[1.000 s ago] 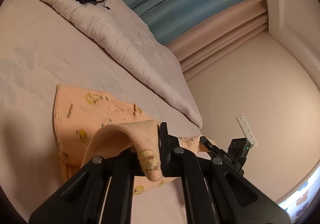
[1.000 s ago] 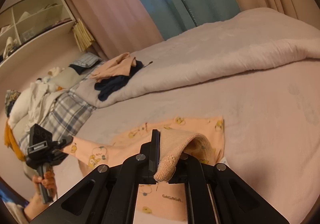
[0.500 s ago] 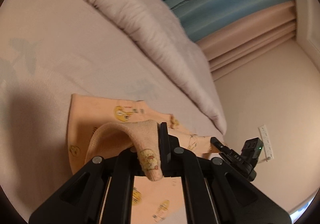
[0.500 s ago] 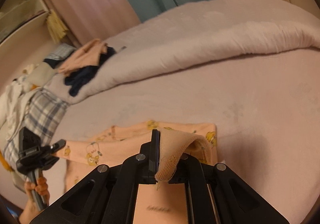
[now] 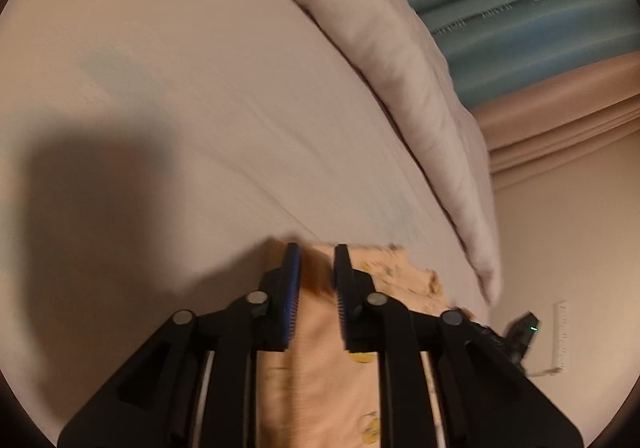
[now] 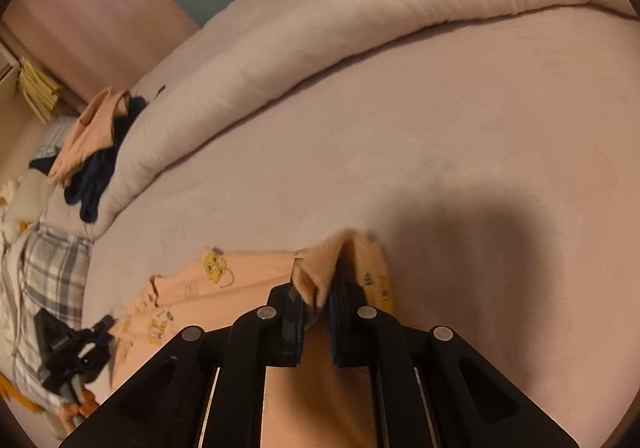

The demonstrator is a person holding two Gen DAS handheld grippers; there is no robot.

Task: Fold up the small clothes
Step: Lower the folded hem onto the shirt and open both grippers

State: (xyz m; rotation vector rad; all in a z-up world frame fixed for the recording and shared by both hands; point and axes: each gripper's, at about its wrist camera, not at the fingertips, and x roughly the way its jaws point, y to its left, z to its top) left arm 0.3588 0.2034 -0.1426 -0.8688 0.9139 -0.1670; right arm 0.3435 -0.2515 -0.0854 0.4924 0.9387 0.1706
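1. Two grippers are seen low over the bed (image 5: 200, 108), each at one end of the far edge of a peach printed garment (image 6: 224, 284).
2. A fold appears to be in its laying-down step: the carried edge is judged to have been brought over onto the rest of the cloth.
3. The left gripper (image 5: 316, 284) is seen with its fingers apart, nothing clamped between them, and cloth lying flat beneath.
4. The right gripper (image 6: 316, 300) has its fingers slightly parted, with a raised tuft of the garment's edge between them; whether that cloth is gripped or already freed cannot be told.
5. The next move is judged to call for a clean release and a withdrawal that does not drag the fresh fold.
6. The garment is soft, thin and limp, printed with small yellow cartoon figures, and lies flat on the bed sheet, well apart from the rolled duvet (image 6: 360, 28).
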